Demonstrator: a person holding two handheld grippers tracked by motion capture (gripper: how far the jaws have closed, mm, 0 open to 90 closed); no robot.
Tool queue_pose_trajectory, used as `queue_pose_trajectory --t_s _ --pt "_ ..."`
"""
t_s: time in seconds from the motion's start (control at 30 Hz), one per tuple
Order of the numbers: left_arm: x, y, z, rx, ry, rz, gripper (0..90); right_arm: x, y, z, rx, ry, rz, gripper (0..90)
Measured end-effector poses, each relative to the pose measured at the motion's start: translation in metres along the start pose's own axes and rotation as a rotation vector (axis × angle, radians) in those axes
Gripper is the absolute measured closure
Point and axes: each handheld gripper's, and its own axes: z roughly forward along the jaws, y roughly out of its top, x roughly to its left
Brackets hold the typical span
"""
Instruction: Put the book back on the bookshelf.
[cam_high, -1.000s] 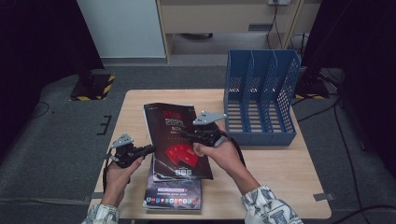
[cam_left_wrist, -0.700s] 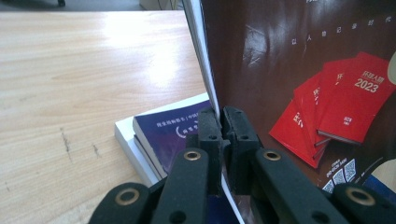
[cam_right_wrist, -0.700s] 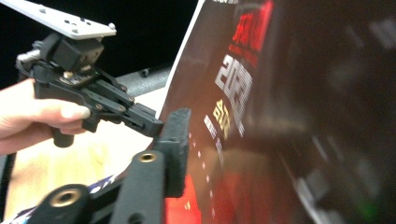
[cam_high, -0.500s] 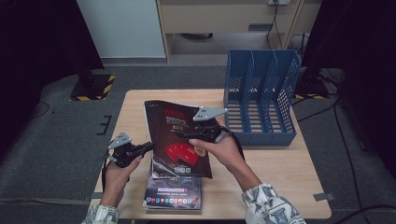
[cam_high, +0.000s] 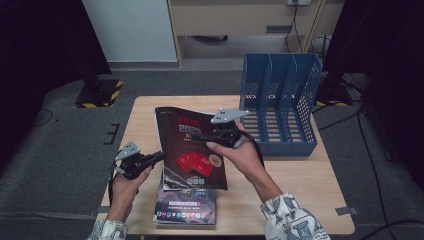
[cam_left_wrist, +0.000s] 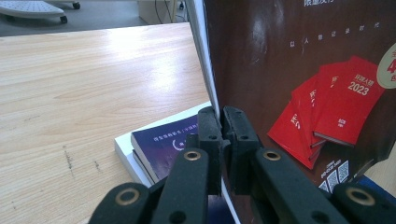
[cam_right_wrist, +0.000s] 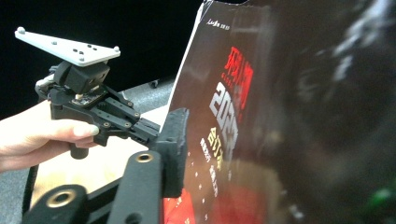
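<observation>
The dark glossy magazine with red booklets on its cover (cam_high: 192, 150) is lifted off the wooden bench (cam_high: 300, 175), long axis toward the blue slotted file rack (cam_high: 280, 107) at the bench's far right corner. The left gripper (cam_left_wrist: 219, 119) has its fingers clenched on the magazine's left edge. The right gripper (cam_high: 197, 136), nearer the rack, has just been closing its fingers around the right edge; whether they press yet, I cannot tell.

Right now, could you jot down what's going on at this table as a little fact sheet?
Work in hand: lifting a dark magazine off a stack
Left claw: shut on the magazine's edge
Right claw: at the magazine's cover, jaws just closing; grip unclear
Underneath: purple-covered book lying flat
Nearby: blue file rack, slots empty
Surface: wooden table
</observation>
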Motion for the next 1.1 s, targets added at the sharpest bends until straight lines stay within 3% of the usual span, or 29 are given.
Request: queue_pose_trajectory --t_s 0.3,0.53,0.63,0.67,0.73,0.83,0.87,0.9,0.97,1.1 --pt "-0.001 0.0 0.0 -0.003 0.001 0.01 86.0 -0.002 0.008 -0.002 -0.019 0.009 0.015 66.1" --pt "-0.001 0.0 -0.001 -0.004 -0.001 0.011 85.9 -0.001 0.01 0.0 -0.007 0.006 0.027 83.2" --pt "0.0 0.0 0.0 -0.009 0.001 -0.005 84.5 -0.003 0.01 -0.001 -0.007 -0.012 0.027 86.5" --pt "0.001 -0.001 0.0 -0.022 0.014 -0.018 81.0 -0.004 0.01 -0.001 -0.012 -0.022 0.027 86.7" --pt "0.003 -0.003 0.001 -0.035 0.069 -0.047 58.0 -0.005 0.009 -0.002 -0.023 -0.023 0.036 86.8" --pt "0.009 -0.008 0.005 0.013 0.135 -0.05 31.0 -0.007 0.009 -0.004 -0.034 -0.037 0.037 86.8" --pt "0.009 -0.008 0.005 0.013 0.135 -0.05 24.1 -0.007 0.009 -0.004 -0.034 -0.037 0.037 86.8" --pt "0.013 -0.013 0.006 0.03 0.149 -0.059 23.7 -0.008 0.01 -0.007 -0.05 -0.041 0.04 86.9" --pt "0.016 -0.017 0.007 0.077 0.181 -0.033 18.4 -0.009 0.011 -0.009 -0.065 -0.048 0.036 86.9" --pt "0.021 -0.024 0.012 0.129 0.18 -0.046 10.7 -0.01 0.013 -0.014 -0.085 -0.062 0.032 86.9"
